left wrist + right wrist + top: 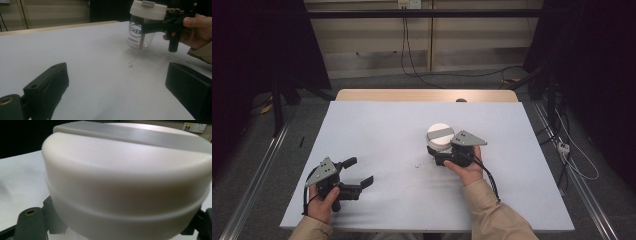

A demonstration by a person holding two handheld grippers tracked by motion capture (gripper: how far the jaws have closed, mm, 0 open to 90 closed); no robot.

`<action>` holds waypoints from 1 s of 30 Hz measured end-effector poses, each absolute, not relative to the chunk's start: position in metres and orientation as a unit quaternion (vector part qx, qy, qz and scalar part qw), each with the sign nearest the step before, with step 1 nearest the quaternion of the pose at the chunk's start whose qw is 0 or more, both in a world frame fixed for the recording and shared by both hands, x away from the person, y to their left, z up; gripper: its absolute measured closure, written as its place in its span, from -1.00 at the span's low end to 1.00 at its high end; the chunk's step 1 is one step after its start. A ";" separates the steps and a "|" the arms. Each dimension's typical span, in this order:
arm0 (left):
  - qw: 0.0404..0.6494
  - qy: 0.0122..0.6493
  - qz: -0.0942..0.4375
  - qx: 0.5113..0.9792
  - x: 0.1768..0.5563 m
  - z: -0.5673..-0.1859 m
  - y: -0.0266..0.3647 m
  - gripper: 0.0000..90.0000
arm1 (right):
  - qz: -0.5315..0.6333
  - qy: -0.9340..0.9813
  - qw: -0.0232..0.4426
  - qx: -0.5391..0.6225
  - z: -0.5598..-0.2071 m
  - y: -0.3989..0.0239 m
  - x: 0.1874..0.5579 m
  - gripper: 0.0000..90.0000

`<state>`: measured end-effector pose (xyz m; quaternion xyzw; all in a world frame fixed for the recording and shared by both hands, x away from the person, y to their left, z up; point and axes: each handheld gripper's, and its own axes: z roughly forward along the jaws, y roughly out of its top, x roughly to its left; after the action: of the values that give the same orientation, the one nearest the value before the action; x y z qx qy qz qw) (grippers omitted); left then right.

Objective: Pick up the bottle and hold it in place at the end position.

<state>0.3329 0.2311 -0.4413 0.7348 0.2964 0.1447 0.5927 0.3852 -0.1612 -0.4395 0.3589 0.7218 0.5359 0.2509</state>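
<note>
Jaws of right gripper (150, 26) clamp clear round jar (140, 37), white lid (125, 170).

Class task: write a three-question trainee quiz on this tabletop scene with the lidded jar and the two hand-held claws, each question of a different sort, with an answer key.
1. True or false: the right claw is closed around the clear jar just under its white lid.
2. Multiple choice: the left claw is A) holding the lid, B) open and holding nothing, C) gripping the jar's base.
3. Fill in: a grey ____ runs across the top of the lid.

Key
1. True; the left gripper view shows its black jaws against the jar wall below the lid.
2. B; it rests apart from the jar on the white table.
3. Bar.
</note>
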 end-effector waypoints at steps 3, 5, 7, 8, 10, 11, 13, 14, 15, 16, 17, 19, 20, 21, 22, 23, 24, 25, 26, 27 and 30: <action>0.593 0.297 0.146 0.734 0.333 -0.441 0.231 -0.90 | 0.536 0.722 0.252 0.359 -0.439 -0.161 0.388 -0.60; 0.592 0.298 0.146 0.734 0.333 -0.442 0.232 -0.90 | 0.534 0.722 0.251 0.361 -0.439 -0.161 0.388 -0.60; 0.593 0.298 0.146 0.734 0.333 -0.442 0.232 -0.90 | 0.535 0.722 0.250 0.362 -0.439 -0.161 0.390 -0.60; 0.593 0.298 0.146 0.734 0.333 -0.442 0.232 -0.90 | 0.534 0.722 0.249 0.362 -0.440 -0.161 0.391 -0.60; 0.593 0.298 0.146 0.733 0.333 -0.442 0.231 -0.90 | 0.532 0.724 0.249 0.362 -0.440 -0.160 0.392 -0.60; 0.594 0.299 0.146 0.733 0.333 -0.442 0.231 -0.90 | 0.532 0.724 0.249 0.362 -0.440 -0.160 0.392 -0.60; 0.593 0.299 0.145 0.733 0.333 -0.442 0.231 -0.90 | 0.532 0.724 0.249 0.361 -0.440 -0.159 0.394 -0.60; 0.593 0.299 0.145 0.733 0.334 -0.443 0.231 -0.90 | 0.531 0.725 0.249 0.361 -0.440 -0.158 0.395 -0.60; 0.593 0.299 0.145 0.733 0.334 -0.443 0.231 -0.90 | 0.530 0.726 0.248 0.363 -0.440 -0.157 0.397 -0.60; 0.594 0.299 0.146 0.733 0.334 -0.443 0.231 -0.90 | 0.531 0.726 0.247 0.362 -0.441 -0.157 0.398 -0.60; 0.593 0.299 0.146 0.733 0.334 -0.443 0.231 -0.90 | 0.531 0.726 0.247 0.362 -0.441 -0.157 0.398 -0.60; 0.593 0.299 0.145 0.733 0.334 -0.443 0.231 -0.90 | 0.531 0.725 0.248 0.361 -0.441 -0.156 0.402 -0.60; 0.593 0.299 0.145 0.733 0.334 -0.443 0.231 -0.90 | 0.531 0.725 0.248 0.361 -0.441 -0.156 0.402 -0.60; 0.593 0.299 0.146 0.733 0.334 -0.443 0.231 -0.90 | 0.530 0.725 0.248 0.363 -0.441 -0.156 0.403 -0.60; 0.593 0.299 0.146 0.733 0.334 -0.443 0.231 -0.90 | 0.528 0.726 0.248 0.363 -0.441 -0.156 0.405 -0.60; 0.593 0.299 0.146 0.733 0.334 -0.443 0.231 -0.90 | 0.528 0.726 0.248 0.363 -0.441 -0.156 0.405 -0.60; 0.593 0.298 0.146 0.734 0.334 -0.443 0.231 -0.90 | 0.528 0.726 0.248 0.364 -0.441 -0.156 0.406 -0.60; 0.593 0.299 0.146 0.733 0.334 -0.443 0.231 -0.90 | 0.529 0.725 0.249 0.365 -0.441 -0.156 0.407 -0.60; 0.593 0.298 0.146 0.734 0.334 -0.443 0.231 -0.90 | 0.529 0.725 0.247 0.366 -0.441 -0.156 0.408 -0.60; 0.592 0.298 0.145 0.734 0.334 -0.443 0.231 -0.90 | 0.528 0.725 0.248 0.365 -0.441 -0.156 0.409 -0.60; 0.592 0.297 0.145 0.735 0.333 -0.443 0.231 -0.90 | 0.528 0.725 0.248 0.365 -0.441 -0.155 0.411 -0.60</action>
<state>0.3335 0.2309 -0.4427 0.7351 0.2966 0.1447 0.5921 0.4114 -0.1546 -0.4412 0.3652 0.7255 0.5282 0.2476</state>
